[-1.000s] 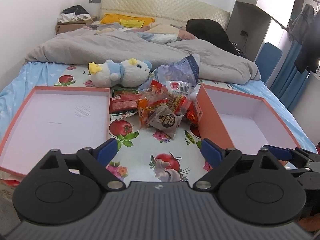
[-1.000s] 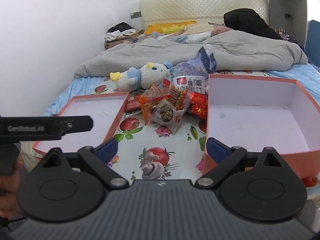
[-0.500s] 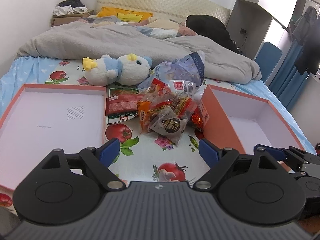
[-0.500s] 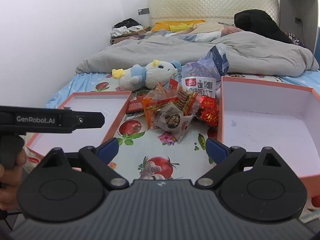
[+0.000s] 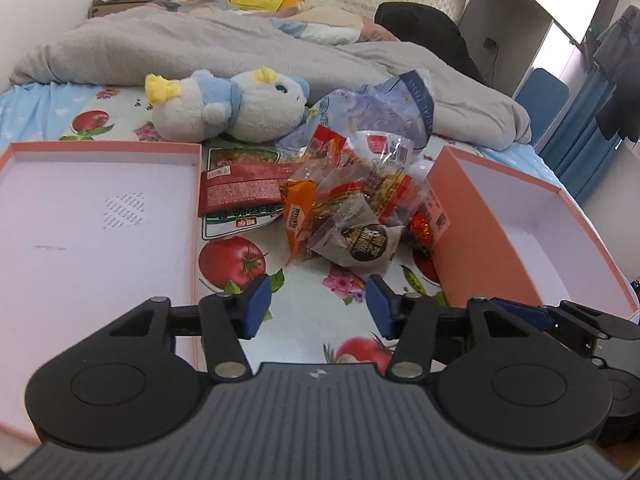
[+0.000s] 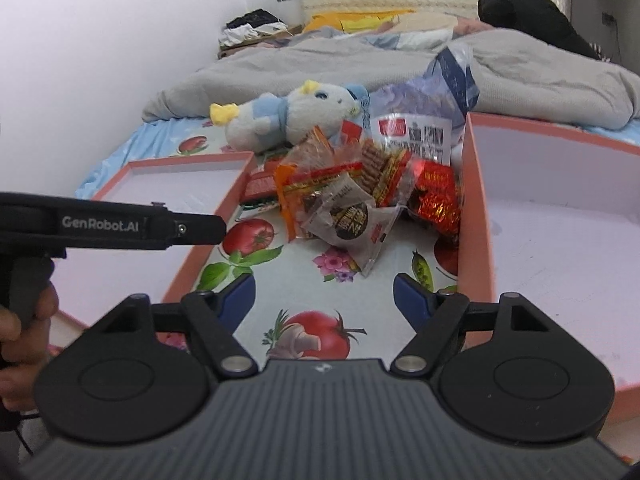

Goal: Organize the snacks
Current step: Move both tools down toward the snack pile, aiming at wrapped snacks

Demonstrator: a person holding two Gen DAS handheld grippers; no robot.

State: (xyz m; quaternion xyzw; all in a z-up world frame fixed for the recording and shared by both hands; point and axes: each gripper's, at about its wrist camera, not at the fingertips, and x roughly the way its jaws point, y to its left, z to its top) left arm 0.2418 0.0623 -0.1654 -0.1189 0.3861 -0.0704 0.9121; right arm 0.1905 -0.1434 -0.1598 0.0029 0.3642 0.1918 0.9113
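On the bed, your two grippers hover short of the snack pile.

Your left gripper (image 5: 316,312) and right gripper (image 6: 324,300) are both closing with nothing between the jaws, only the printed sheet (image 5: 312,292) below. The snack pile (image 5: 344,204) lies between the shallow box lid (image 5: 80,220) and the deeper pink box (image 5: 532,232), just in front of the plush toy (image 5: 228,108).
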